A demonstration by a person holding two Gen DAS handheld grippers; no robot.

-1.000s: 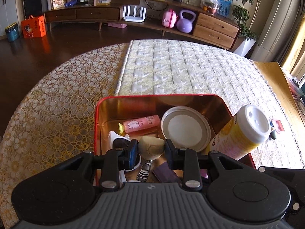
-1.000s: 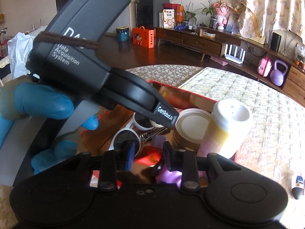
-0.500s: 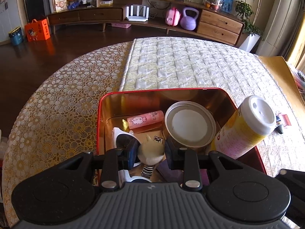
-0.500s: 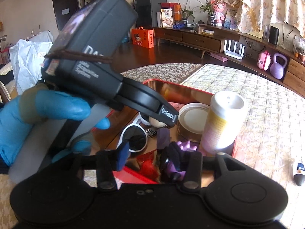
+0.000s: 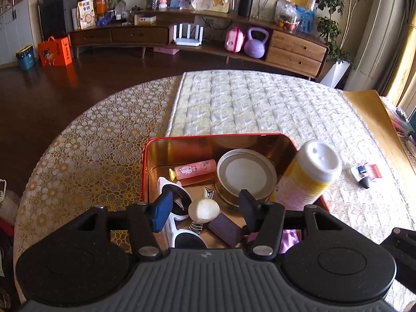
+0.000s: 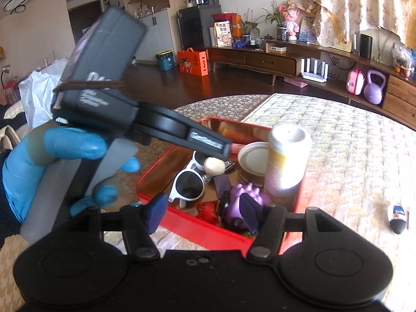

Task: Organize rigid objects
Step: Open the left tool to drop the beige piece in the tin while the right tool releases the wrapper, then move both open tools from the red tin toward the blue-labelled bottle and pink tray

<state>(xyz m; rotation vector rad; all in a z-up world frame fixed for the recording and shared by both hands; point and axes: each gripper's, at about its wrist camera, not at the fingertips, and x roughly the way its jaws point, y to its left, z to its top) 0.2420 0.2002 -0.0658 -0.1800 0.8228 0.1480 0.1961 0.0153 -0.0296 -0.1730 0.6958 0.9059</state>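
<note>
A red tin [image 5: 145, 171] with a gold inside stands on the table. In it lie white sunglasses [image 5: 179, 223], a pink tube [image 5: 195, 169], a round lidded can [image 5: 245, 174], a purple block [image 5: 225, 227] and a cream bulb on a spring [image 5: 204, 208]. A yellow and white canister [image 5: 312, 176] leans at its right wall. My left gripper [image 5: 205, 213] hangs over the bulb, its jaws opening and the pads clear of it. In the right wrist view, my right gripper [image 6: 202, 213] is opening above the tin's near rim [image 6: 153, 200]. A purple toy [image 6: 241, 202] lies by its right finger, with no pinch on it.
A small tube [image 5: 361, 175] and a red comb [image 5: 373, 173] lie on the quilted mat [image 5: 260, 104] right of the tin. A blue-gloved hand [image 6: 52, 161] holds the left gripper at the left of the right wrist view. Lace cloth covers the table's left part.
The left jaws spread and let go of the cream bulb, which now rests in the tin. The right jaws widened off the purple toy. Both grippers drew back and up from the tin.
</note>
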